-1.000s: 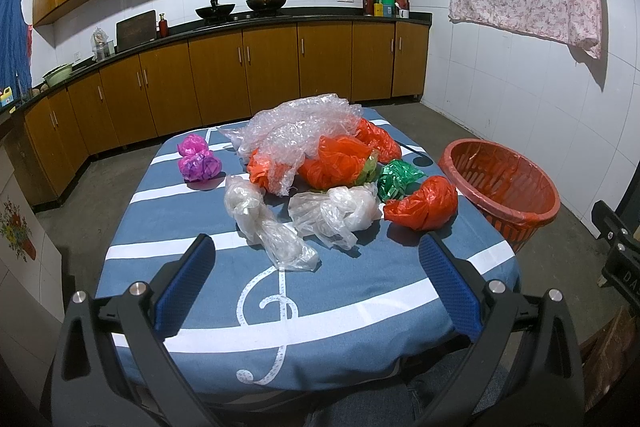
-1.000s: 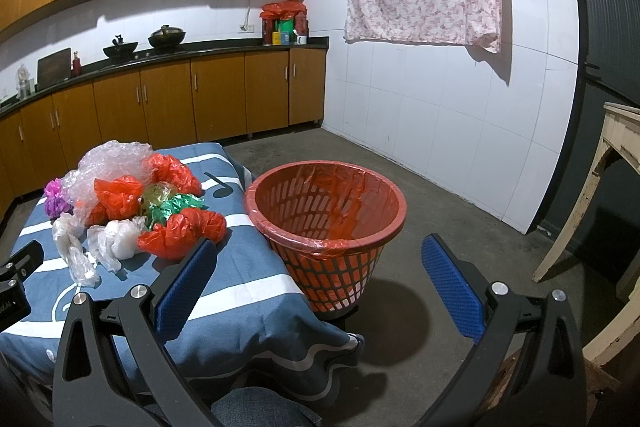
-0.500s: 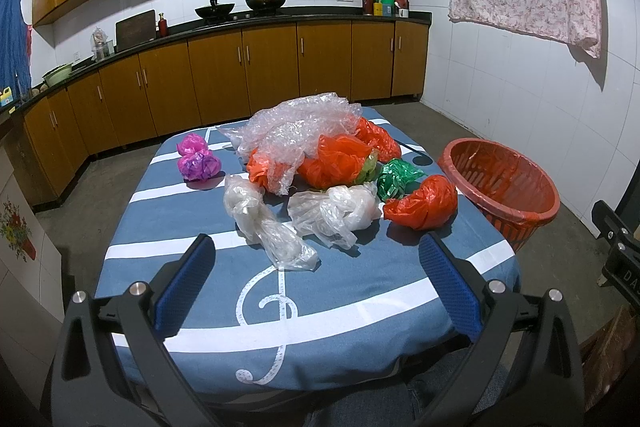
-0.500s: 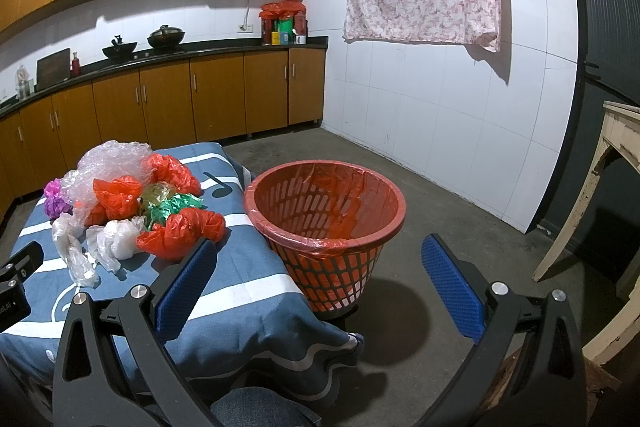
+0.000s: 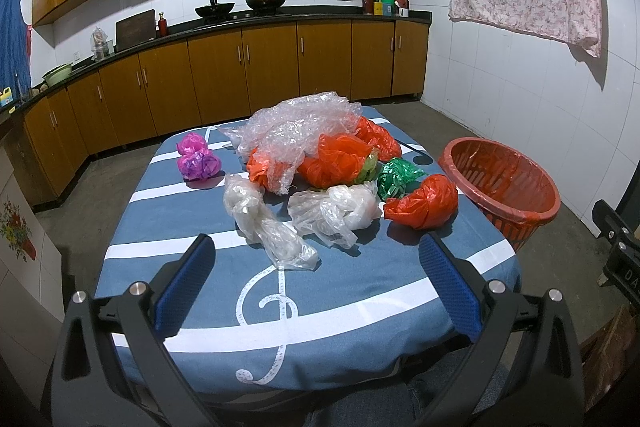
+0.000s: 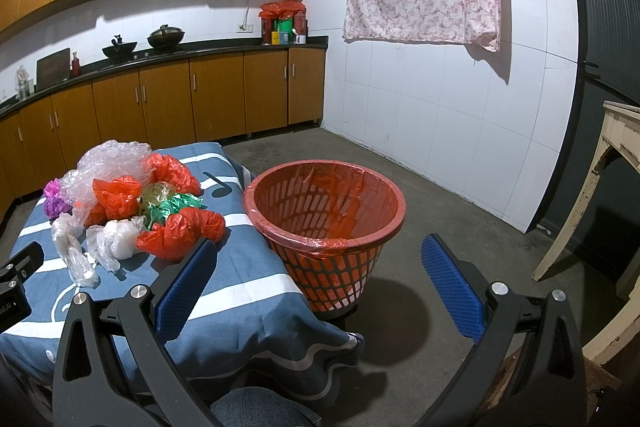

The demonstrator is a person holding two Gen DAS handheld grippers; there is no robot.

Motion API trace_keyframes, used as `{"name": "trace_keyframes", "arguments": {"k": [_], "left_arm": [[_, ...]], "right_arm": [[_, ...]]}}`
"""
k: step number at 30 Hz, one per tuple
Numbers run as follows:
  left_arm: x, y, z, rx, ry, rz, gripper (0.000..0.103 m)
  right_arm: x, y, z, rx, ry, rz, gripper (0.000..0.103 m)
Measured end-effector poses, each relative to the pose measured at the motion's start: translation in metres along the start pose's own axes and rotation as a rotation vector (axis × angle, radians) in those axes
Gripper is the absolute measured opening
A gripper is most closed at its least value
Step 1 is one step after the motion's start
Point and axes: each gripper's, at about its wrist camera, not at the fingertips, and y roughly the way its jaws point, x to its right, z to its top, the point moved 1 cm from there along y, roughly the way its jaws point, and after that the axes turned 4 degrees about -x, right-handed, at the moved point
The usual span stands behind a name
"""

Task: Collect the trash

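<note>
1. The left gripper (image 5: pixel 316 287) is held with its jaws wide apart and empty, low at the near edge of the table (image 5: pixel 360 291).
2. The right gripper (image 6: pixel 316 287) is likewise spread and empty, aimed at the basket (image 6: pixel 324 211) on the floor beside the table.
3. Just ahead of the left gripper, a clear bag (image 5: pixel 268 223) lies knotted and crumpled, its long axis running away and leftward.
4. Farther off, a red bag (image 5: pixel 424 205) lies nearest the basket, closer to the right gripper.

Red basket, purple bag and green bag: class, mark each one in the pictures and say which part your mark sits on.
red basket (image 6: pixel 256 203): right wrist view, left part of its rim.
purple bag (image 5: pixel 199 165): left wrist view, middle of the lower bundle.
green bag (image 5: pixel 396 177): left wrist view, centre of the crumple.
</note>
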Motion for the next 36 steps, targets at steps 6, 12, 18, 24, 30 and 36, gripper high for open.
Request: {"name": "trace_keyframes", "arguments": {"k": [6,12,18,24,30,36], "left_arm": [[0.0,0.0,0.0,0.0,0.0,0.0,0.099],[0.0,0.0,0.0,-0.001,0.0,0.0,0.099],[0.0,0.0,0.0,-0.003,-0.001,0.002,0.099],[-0.001,0.001,-0.002,-0.006,-0.005,0.017,0.099],[-0.023,0.011,-0.005,-0.021,-0.055,0.045,0.099],[-0.067,0.029,-0.008,-0.056,-0.144,0.127,0.099]], "right_arm": [[-0.001,0.0,0.0,0.001,-0.003,0.001,0.101],[0.0,-0.001,0.001,-0.002,-0.002,0.002,0.101],[0.0,-0.002,0.002,-0.003,-0.003,0.007,0.101],[-0.004,0.007,0.0,-0.006,-0.006,0.022,0.101],[-0.009,0.013,0.005,-0.007,0.0,0.064,0.101],[-0.024,0.032,0.009,-0.048,-0.001,0.116,0.101]]}}
